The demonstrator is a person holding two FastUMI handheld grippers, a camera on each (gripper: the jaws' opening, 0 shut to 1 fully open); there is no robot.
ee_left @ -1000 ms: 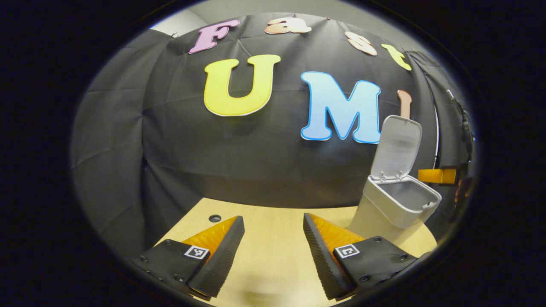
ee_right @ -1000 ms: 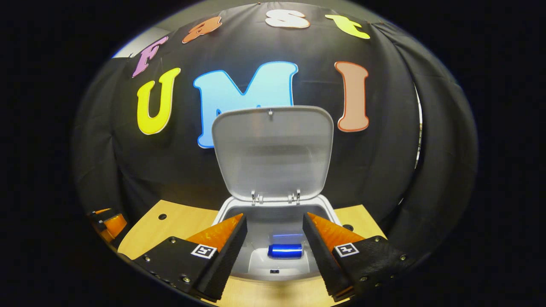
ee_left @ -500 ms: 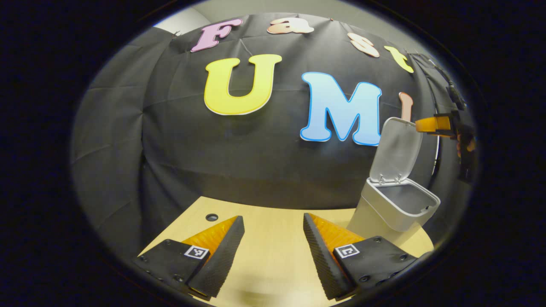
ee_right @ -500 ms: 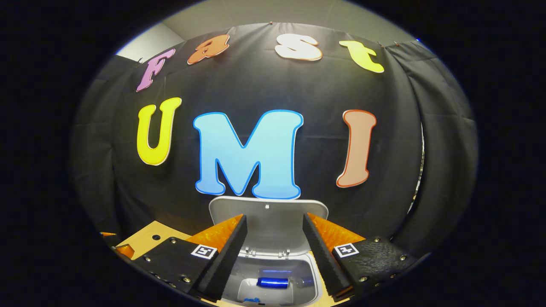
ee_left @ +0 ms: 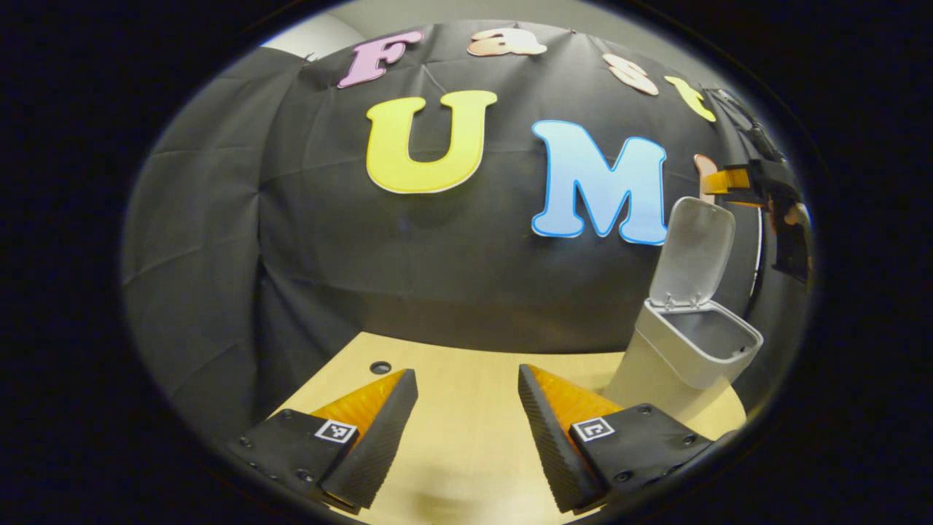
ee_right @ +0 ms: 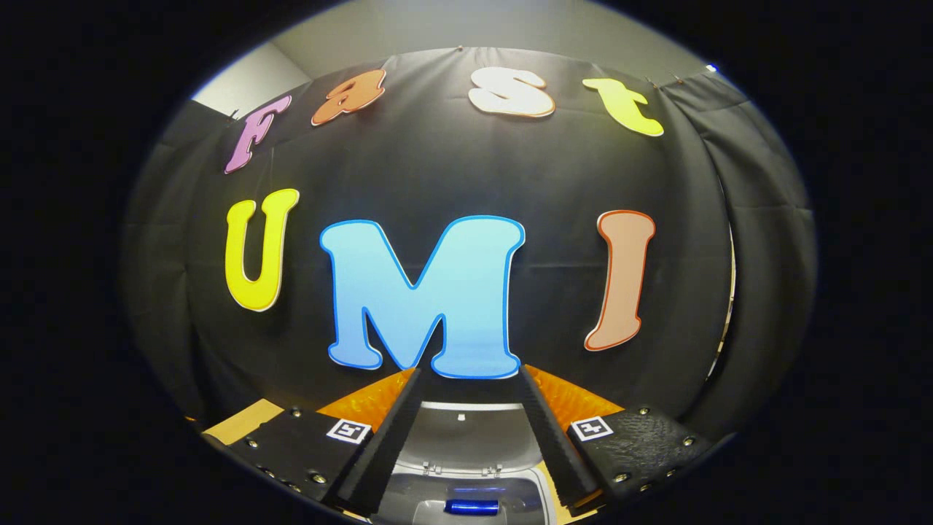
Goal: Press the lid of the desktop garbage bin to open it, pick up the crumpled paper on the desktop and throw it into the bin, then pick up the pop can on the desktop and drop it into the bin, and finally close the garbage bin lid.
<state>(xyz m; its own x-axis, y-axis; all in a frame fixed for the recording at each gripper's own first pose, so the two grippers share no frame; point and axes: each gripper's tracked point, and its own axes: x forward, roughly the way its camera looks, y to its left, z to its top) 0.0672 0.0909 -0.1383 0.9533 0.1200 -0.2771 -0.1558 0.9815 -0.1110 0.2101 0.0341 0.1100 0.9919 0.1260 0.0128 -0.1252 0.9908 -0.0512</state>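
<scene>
With the pop can already in the bin, the right tongs, open and empty, have risen above the upright lid for closing; the left tongs idle open.

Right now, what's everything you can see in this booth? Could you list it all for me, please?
garbage bin: one, light grey, standing on the right end of the desktop, open.
lid: one, light grey, hinged at the back of the bin, standing upright.
pop can: one, shiny blue, lying on its side inside the bin.
desktop: one, pale wood, with a small round dark hole near its far left edge.
cloth wall: one, black, behind and around the desktop.
left gripper: one, open, low over the desktop, nothing between its fingers.
right gripper: one, open, above the open bin and its lid; it also appears at the upper right of the left gripper view, held by a hand.
</scene>
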